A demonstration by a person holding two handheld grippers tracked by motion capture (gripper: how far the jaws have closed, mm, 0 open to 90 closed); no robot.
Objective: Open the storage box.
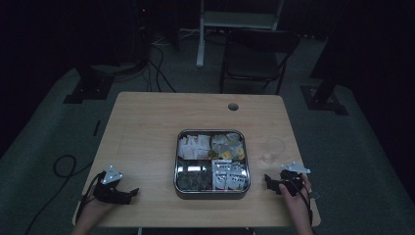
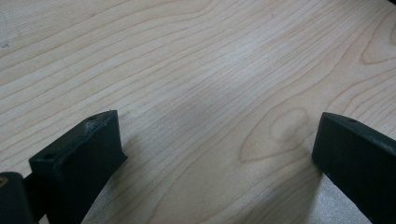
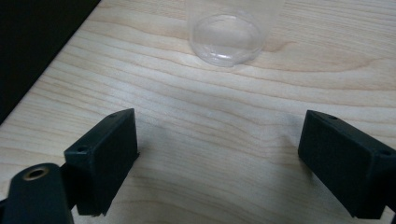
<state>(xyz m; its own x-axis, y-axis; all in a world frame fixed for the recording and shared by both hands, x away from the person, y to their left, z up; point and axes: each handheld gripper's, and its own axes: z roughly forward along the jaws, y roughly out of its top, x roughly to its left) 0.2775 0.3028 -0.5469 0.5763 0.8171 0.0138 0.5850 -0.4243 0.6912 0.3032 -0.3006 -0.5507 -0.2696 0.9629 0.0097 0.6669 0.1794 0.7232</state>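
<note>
A: In the high view, what is sitting on the bench [image 1: 147,117]?

B: A metal tray [image 1: 211,192] with four compartments is lying near the middle, holding white packets, yellow-marked packets, dark packets and printed sachets. A clear plastic cup [image 1: 272,149] is standing upright just to the right of the tray, apart from it. The left hand-held gripper [image 1: 128,194] is resting low near the front left corner, well apart from the tray. The right hand-held gripper [image 1: 269,182] is sitting near the front right, below the cup. Both are pointing inward, probably so either can reach the tray or the cup.

A: And in the left gripper view?

B: The left hand-held gripper [image 2: 215,140] is holding its jaws spread wide, with nothing between them except pale wood grain. It is hovering close to the surface.

A: The right gripper view?

B: The right hand-held gripper [image 3: 219,140] is likewise keeping its jaws spread and empty. The cup [image 3: 227,39] is standing ahead of them, near but not touching, so it appears to be the thing being lined up for a grasp.

A: What of the surface and the room?

B: The bench is light wood with a round cable hole [image 1: 233,106] near its far edge. The room is dim; a dark folding chair [image 1: 257,56] and loose cables are lying on the grey floor beyond.
</note>
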